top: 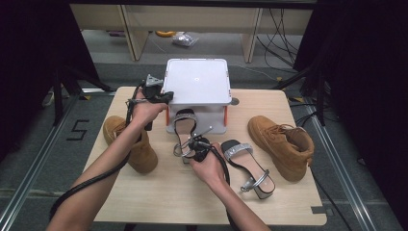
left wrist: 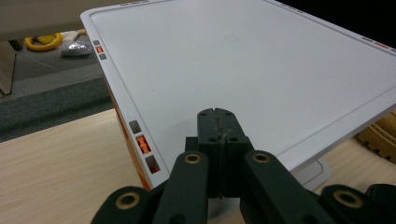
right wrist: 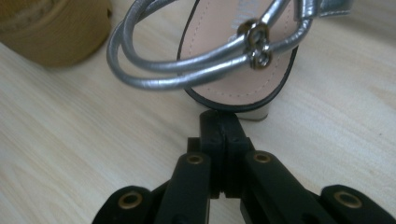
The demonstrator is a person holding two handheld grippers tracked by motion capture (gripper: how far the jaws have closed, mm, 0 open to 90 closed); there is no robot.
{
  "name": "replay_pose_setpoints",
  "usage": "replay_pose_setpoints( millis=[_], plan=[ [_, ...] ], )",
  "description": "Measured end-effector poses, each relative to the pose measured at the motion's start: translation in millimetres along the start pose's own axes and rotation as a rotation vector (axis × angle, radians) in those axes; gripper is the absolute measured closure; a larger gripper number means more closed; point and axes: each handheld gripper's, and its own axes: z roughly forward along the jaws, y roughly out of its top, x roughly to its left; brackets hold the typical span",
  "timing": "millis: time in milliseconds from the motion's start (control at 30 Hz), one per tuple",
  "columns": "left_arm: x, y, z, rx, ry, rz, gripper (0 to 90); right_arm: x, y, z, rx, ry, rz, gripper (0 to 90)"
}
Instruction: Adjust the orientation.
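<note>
A white box with a flat lid [top: 197, 82] stands at the table's back middle. My left gripper [top: 156, 94] is at the lid's left edge; in the left gripper view its jaws [left wrist: 217, 116] are shut and empty, lying over the white lid [left wrist: 257, 70]. A silver-strapped sandal [top: 185, 126] lies with its toe at the box's front. My right gripper [top: 197, 147] is just behind its heel, shut with nothing between the jaws [right wrist: 219, 116]. The sandal's silver straps [right wrist: 187, 70] loop right ahead of them.
A second sandal [top: 248, 166] lies to the right of my right hand. One tan boot [top: 130, 142] sits at the left, another tan boot [top: 284, 144] at the right. An orange latch [left wrist: 142, 144] shows on the box's side. The table's front edge [top: 207, 222] is near.
</note>
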Motion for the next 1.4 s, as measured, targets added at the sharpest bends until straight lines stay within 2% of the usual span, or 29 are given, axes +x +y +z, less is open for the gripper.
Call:
replay_pose_setpoints(
  millis=[33,67,133,200,400,500,600,733,800,867,900,1000,1033,1067,1133,1200,1233,1267,1367,1400],
  plan=[
    [0.0,0.0,0.0,0.0,0.0,0.0,89.5,0.0,0.0,0.0,0.0,0.0,0.0,90.0],
    [0.0,0.1,0.0,0.0,0.0,0.001,89.5,-0.4,1.6,-2.2,-0.026,0.003,-0.002,90.0],
    [-0.3,0.3,0.1,0.001,0.0,0.003,89.5,0.4,2.8,-2.5,-0.024,-0.007,0.013,90.0],
    [-0.3,0.4,0.2,0.002,-0.001,0.003,89.5,-3.1,6.0,-5.5,-0.061,-0.018,-0.034,90.0],
    [0.0,0.5,0.0,0.005,0.0,0.005,89.5,-1.3,12.9,-8.1,-0.084,-0.015,-0.042,90.0],
    [0.0,0.4,0.1,0.002,-0.001,0.001,89.5,0.4,14.7,-6.4,-0.062,-0.026,-0.014,90.0],
    [0.1,0.3,0.2,0.002,-0.002,0.002,89.5,-0.4,16.5,-3.6,-0.096,-0.012,-0.02,90.0],
    [0.1,0.3,0.1,0.001,-0.002,0.002,89.5,-0.2,20.8,-3.2,-0.088,-0.009,-0.023,90.0],
    [-0.2,0.4,0.2,0.002,-0.002,0.005,89.5,1.5,25.5,-1.8,-0.117,-0.003,-0.005,90.0],
    [-0.4,0.5,0.2,0.004,-0.001,0.01,89.5,0.8,27.0,-2.5,-0.104,-0.008,-0.002,90.0],
    [-0.5,0.7,0.2,0.005,0.0,0.01,89.5,0.2,29.0,-2.1,-0.115,-0.003,-0.008,90.0],
    [0.0,0.6,0.6,0.002,-0.007,0.007,89.5,2.1,33.9,-2.9,-0.105,-0.002,0.041,90.0],
    [0.2,0.7,0.5,0.002,-0.007,0.008,89.6,-0.2,36.4,-1.8,-0.113,-0.005,0.008,90.0],
    [0.2,0.8,0.6,0.001,-0.007,0.005,89.6,-0.2,36.4,-1.8,-0.113,-0.005,0.008,90.0],
    [0.6,1.0,-0.2,0.01,-0.004,0.009,89.5,2.4,40.3,-2.1,-0.095,0.024,0.073,90.0],
    [0.5,1.0,-0.2,0.011,-0.004,0.009,89.6,-1.0,41.7,-0.2,-0.113,-0.003,0.015,90.0],
    [0.5,0.8,0.3,0.006,-0.007,0.008,89.6,-2.0,43.2,1.3,-0.128,-0.005,0.013,90.0],
    [0.0,0.9,0.5,0.002,-0.008,0.004,89.5,-1.6,46.0,0.9,-0.121,-0.003,0.041,90.0],
    [0.5,1.3,-0.4,0.015,-0.005,0.011,89.5,-3.2,49.1,1.5,-0.136,-0.007,0.041,90.0],
    [0.0,1.3,0.0,0.01,-0.006,0.005,89.5,-2.3,50.5,1.5,-0.135,-0.005,0.066,90.0]
  ],
)
